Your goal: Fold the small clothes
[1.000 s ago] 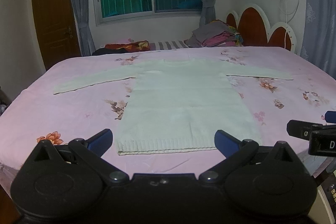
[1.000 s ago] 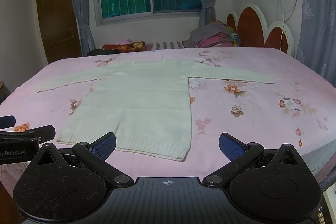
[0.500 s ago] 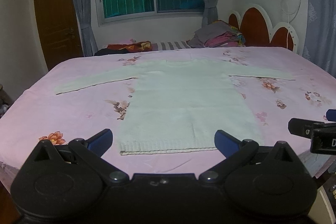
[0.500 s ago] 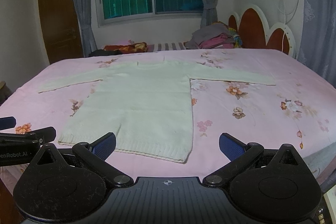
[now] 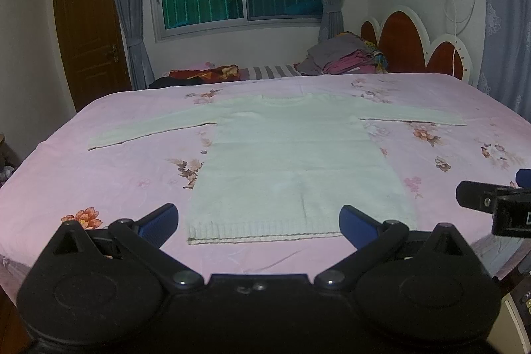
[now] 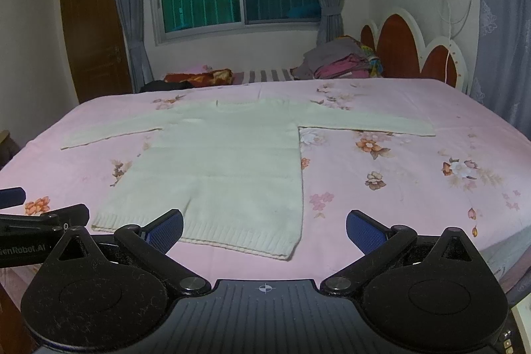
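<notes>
I see a cream knitted sweater lying flat on the pink floral bedsheet, front up, both long sleeves stretched sideways and its ribbed hem nearest my cameras. The knit looks soft and fine, the ribbing a neat band of vertical ridges along the bottom edge. My left gripper hangs above the near edge of the bed with its blue, textured pads spread wide, nothing between them. My right gripper is released too, jaws apart, its left pad overlapping the hem in view. Behind, a scalloped headboard of red panels with white trim, and a loose pile of clothes beside it
</notes>
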Demonstrator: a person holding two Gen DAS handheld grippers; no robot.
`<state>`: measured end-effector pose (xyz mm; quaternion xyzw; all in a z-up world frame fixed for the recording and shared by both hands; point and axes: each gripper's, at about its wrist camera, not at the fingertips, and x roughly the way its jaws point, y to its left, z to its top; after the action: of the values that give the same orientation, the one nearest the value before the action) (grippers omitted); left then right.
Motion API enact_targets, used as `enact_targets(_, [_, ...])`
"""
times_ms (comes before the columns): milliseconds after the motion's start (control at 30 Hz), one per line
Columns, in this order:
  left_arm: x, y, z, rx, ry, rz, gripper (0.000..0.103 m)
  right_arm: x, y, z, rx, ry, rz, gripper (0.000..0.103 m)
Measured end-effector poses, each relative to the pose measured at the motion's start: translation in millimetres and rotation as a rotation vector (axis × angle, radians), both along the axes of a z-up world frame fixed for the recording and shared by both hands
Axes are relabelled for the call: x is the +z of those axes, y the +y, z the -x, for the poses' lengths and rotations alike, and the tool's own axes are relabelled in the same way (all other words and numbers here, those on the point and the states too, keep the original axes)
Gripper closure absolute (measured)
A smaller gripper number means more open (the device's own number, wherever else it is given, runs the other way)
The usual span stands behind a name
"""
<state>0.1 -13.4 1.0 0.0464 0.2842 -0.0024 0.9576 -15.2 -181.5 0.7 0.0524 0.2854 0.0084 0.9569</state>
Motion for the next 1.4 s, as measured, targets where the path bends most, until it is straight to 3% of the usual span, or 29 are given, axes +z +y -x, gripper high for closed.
enact_targets(1400, [2.1,4.7,7.7,-0.01,-0.021,0.006,0.0,6.2,3.5,2.8,0.004,-0.009,0.004,0.0])
